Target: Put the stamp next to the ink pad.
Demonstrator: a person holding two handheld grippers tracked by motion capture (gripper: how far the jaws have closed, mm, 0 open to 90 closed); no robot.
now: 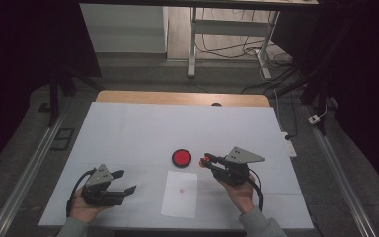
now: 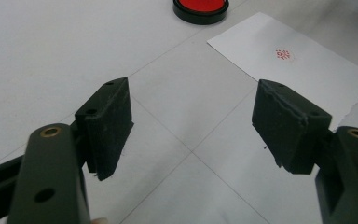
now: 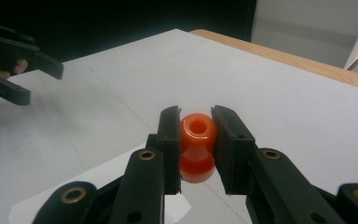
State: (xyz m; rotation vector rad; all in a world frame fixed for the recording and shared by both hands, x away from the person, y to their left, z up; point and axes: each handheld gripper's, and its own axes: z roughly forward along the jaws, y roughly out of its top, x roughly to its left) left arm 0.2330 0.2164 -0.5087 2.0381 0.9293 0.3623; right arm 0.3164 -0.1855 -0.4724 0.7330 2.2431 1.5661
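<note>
My right gripper [image 3: 196, 140] is closed on the orange stamp [image 3: 196, 147]; I grip it by its narrow waist so the flat face stays free. I hold it beside the red ink pad [image 1: 181, 158] and above the far corner of the white paper [image 1: 180, 194]. The paper carries one small red stamp mark [image 2: 284, 54], too small to read. My left gripper [image 2: 191, 126] rests near the paper, jaws apart and holding nothing.

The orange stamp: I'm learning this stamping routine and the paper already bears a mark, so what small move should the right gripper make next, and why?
Probably carry the orange stamp to the red ink pad and press it down. The right gripper is shut on the stamp beside the pad, and the paper carries one faint red mark, so fresh ink seems called for.
</note>
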